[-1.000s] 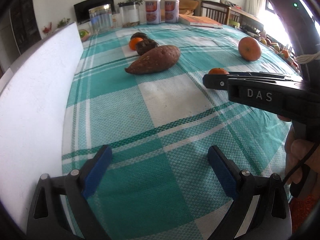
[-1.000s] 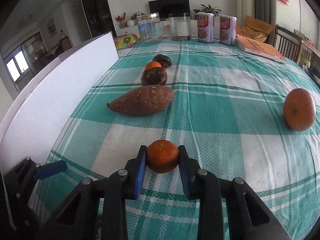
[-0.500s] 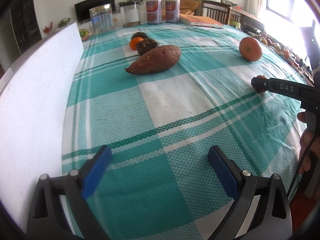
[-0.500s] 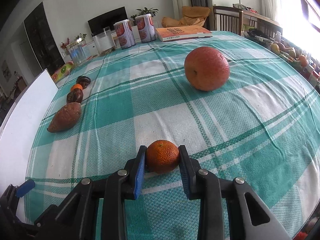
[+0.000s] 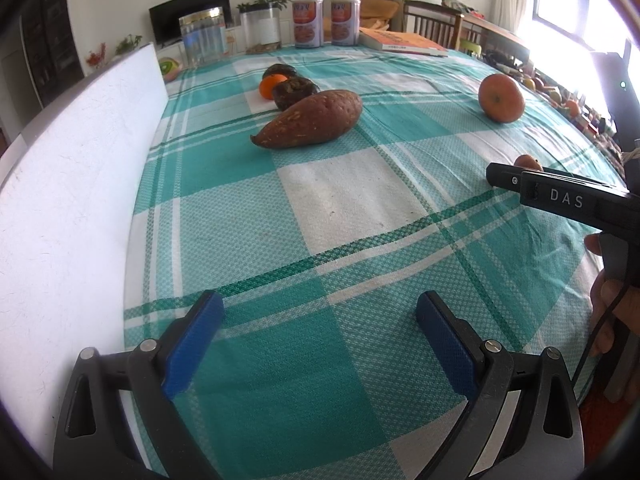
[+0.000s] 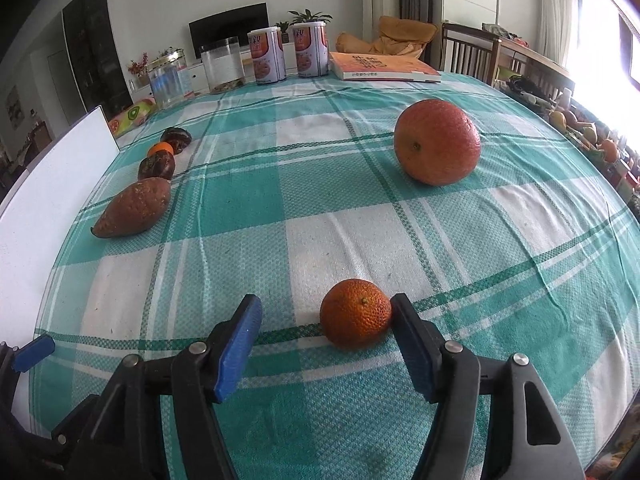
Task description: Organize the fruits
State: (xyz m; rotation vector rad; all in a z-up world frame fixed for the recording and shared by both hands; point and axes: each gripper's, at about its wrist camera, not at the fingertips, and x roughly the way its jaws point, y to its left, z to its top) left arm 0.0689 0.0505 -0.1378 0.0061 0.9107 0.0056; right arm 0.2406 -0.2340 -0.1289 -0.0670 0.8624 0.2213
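Freshly parted, the right gripper (image 6: 324, 320) has just opened around a small pebbly-skinned round orange mandarin (image 6: 355, 313), which rests on the teal-and-white checked woven tablecloth (image 6: 320, 216). One pad touches it. Nearby, the left gripper (image 5: 316, 340) gapes wide, empty.

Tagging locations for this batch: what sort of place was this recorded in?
Most likely a home living and dining room: a table under a checked tablecloth, a television on a low cabinet by the far wall, wooden dining chairs, and a houseplant.
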